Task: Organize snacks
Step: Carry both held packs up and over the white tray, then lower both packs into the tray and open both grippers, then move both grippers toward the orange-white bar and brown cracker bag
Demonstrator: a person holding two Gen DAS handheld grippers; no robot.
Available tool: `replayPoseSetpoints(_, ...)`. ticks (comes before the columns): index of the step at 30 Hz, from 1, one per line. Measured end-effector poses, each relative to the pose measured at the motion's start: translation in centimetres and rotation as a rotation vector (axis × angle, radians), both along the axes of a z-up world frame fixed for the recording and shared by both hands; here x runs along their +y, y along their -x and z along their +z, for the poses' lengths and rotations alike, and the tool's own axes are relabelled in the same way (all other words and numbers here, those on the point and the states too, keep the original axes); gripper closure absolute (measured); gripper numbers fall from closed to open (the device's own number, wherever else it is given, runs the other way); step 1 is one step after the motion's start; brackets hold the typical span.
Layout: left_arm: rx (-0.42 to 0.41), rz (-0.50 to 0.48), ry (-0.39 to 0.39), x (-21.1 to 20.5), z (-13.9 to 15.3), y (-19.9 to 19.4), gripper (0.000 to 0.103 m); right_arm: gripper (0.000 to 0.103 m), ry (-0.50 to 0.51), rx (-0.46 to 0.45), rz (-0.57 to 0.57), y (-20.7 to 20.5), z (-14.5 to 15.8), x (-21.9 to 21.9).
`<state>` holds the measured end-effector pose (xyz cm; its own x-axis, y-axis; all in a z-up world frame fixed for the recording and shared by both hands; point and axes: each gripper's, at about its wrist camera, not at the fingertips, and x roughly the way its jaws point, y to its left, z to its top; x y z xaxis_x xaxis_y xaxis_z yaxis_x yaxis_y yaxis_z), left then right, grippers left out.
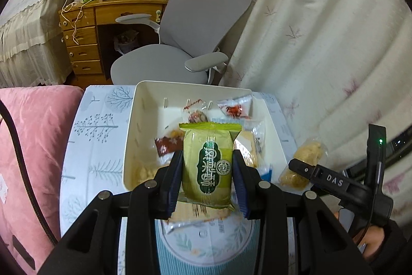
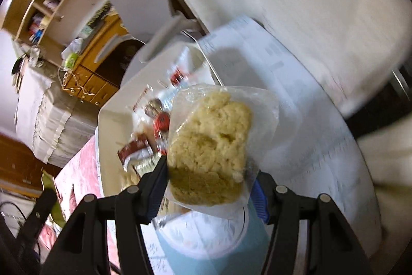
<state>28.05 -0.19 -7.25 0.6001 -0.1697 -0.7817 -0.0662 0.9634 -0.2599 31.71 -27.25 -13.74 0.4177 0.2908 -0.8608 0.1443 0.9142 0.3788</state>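
The left gripper (image 1: 208,172), black with dark blue pads, is clamped by both pads on a green foil-wrapped pastry packet (image 1: 207,166) with a dark green label, held upright above the near edge of a cream rectangular plastic tray (image 1: 144,105). The tray sits on a small table under a pale blue and white cloth printed with trees (image 1: 97,125) and already contains several wrapped snacks: a clear packet with red printing (image 1: 235,107) at the far side, a dark red sachet (image 1: 164,144) near the middle, and other clear-wrapped pieces partly hidden behind the green packet. The right gripper (image 2: 209,187) has its pads pressed on a clear plastic bag holding a crumbly pale yellow rice cake (image 2: 211,146), held over the cloth just to the right of the tray; this view is blurred, so the snacks in the tray beyond show only as red and white smears. From the left wrist view the same cake appears beside the tray's right wall, held in the other gripper's black fingers. Behind the table stand a grey mesh office chair (image 1: 203,25), a wooden desk with drawers (image 1: 85,43) and a cream curtain (image 1: 322,30), and a pink quilt (image 1: 33,146) lies to the left
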Motion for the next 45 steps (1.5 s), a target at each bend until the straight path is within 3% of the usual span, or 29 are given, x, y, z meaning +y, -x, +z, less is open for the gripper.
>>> replayPoseSetpoints(8, 0.013, 0.039, 0.033, 1.0, -3.0, -4.3, 0.067, 0.045, 0.085, -0.117, 0.177, -2.8, -0.7, 2.6)
replayPoseSetpoints(9, 0.029, 0.045, 0.026, 1.1, -3.4, -4.7, 0.063, 0.045, 0.079, -0.121, 0.193, -2.9, -0.8, 2.8)
replayPoseSetpoints(11, 0.063, 0.066, 0.005, 1.2, -4.1, -5.2, 0.038, 0.042, 0.073, -0.122, 0.225, -3.3, -1.2, 3.1)
replayPoseSetpoints(13, 0.096, 0.082, -0.007, 1.4, -4.7, -5.3, 0.032, 0.032, 0.069, -0.126, 0.227, -3.4, -1.6, 3.1)
replayPoseSetpoints(17, 0.147, 0.088, -0.017, 1.7, -5.4, -5.1, 0.031, 0.031, 0.056, -0.120, 0.208, -3.4, -1.9, 2.6)
replayPoseSetpoints(25, 0.171, 0.088, -0.023, 2.0, -5.3, -2.7, 0.025, 0.031, 0.034, -0.101, 0.172, -2.2, -1.3, 1.6)
replayPoseSetpoints(33, 0.177, 0.062, -0.024, 2.5, -5.1, 1.2, 0.025, 0.031, -0.071, -0.060, 0.148, 0.2, -1.2, 1.2)
replayPoseSetpoints(45, 0.210, -0.137, -0.082, 4.3, -6.8, 5.1, 0.025, 0.031, -0.277, 0.165, -0.061, 4.4, -4.7, 1.5)
